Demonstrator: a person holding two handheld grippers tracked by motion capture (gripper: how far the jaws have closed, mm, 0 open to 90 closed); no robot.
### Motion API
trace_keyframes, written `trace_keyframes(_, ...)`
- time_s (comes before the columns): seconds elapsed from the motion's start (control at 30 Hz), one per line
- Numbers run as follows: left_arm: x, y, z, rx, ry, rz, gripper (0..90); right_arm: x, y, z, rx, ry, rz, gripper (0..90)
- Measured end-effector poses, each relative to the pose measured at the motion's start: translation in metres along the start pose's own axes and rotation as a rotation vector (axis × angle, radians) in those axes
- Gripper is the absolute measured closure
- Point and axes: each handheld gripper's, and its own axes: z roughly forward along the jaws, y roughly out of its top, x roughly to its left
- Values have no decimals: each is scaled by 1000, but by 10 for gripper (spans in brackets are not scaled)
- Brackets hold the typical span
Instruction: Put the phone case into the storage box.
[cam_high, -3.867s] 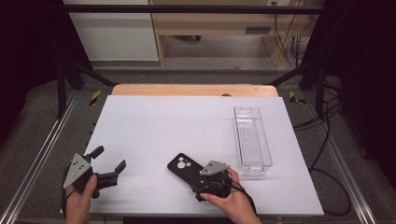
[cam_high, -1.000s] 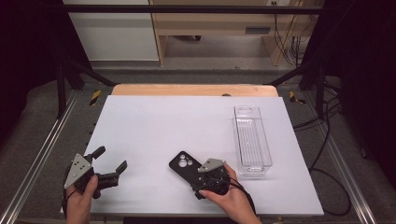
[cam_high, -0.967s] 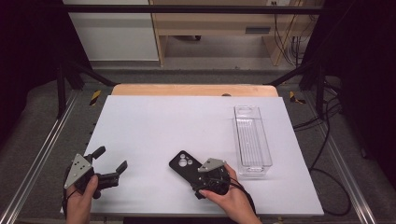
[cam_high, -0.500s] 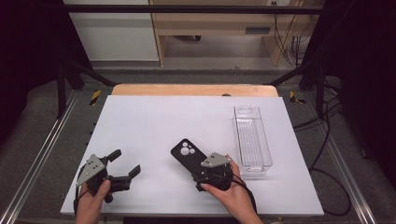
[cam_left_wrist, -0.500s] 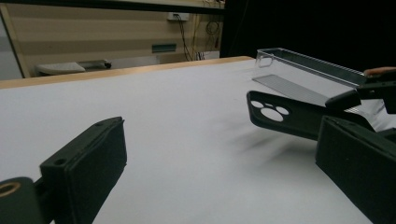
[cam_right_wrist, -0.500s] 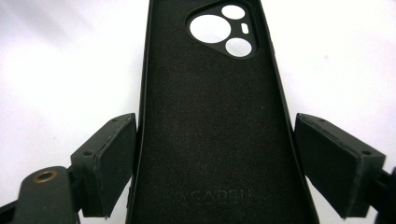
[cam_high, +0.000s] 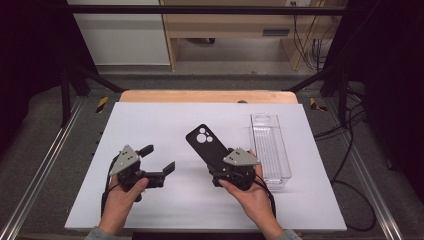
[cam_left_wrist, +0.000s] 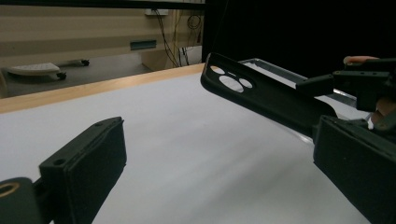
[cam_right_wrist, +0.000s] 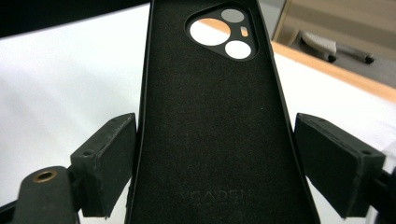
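Note:
A black phone case (cam_high: 204, 143) with a camera cutout sits between the jaws of my right gripper (cam_high: 221, 168), raised off the white table (cam_high: 150, 125) and tilted, inner side up. In the right gripper view the case (cam_right_wrist: 210, 116) spans the gap of the gripper (cam_right_wrist: 215, 158), and both pads press its long edges. My left gripper (cam_high: 158, 159) stands open just left of it, with nothing between its jaws. In the left gripper view the case (cam_left_wrist: 261, 91) hangs ahead and to the right of the open gripper (cam_left_wrist: 215, 158).
A clear plastic tray (cam_high: 270, 145) lies lengthwise at the table's right side, right beside my right hand. A wooden strip (cam_high: 205, 96) runs along the table's far edge. Metal rails (cam_high: 45, 160) border both sides.
My right gripper has lifted the phone case off the table and carried it forward. The left gripper has moved right, toward the case, still open.

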Motion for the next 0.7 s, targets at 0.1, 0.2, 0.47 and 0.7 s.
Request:
trace_keyframes(0.1,-2,6,13,5,-14,-27,32,-2,2,-6,-29,-6,7,158)
trace_keyframes(0.2,-6,16,20,4,-19,-16,37,-6,4,-9,-51,-10,8,159)
trace_keyframes(0.47,-12,47,27,-12,-18,43,43,-12,30,-8,-143,-25,11,160)
trace_keyframes(0.7,-15,46,40,-18,-52,41,67,-8,35,-14,-184,-20,0,160)
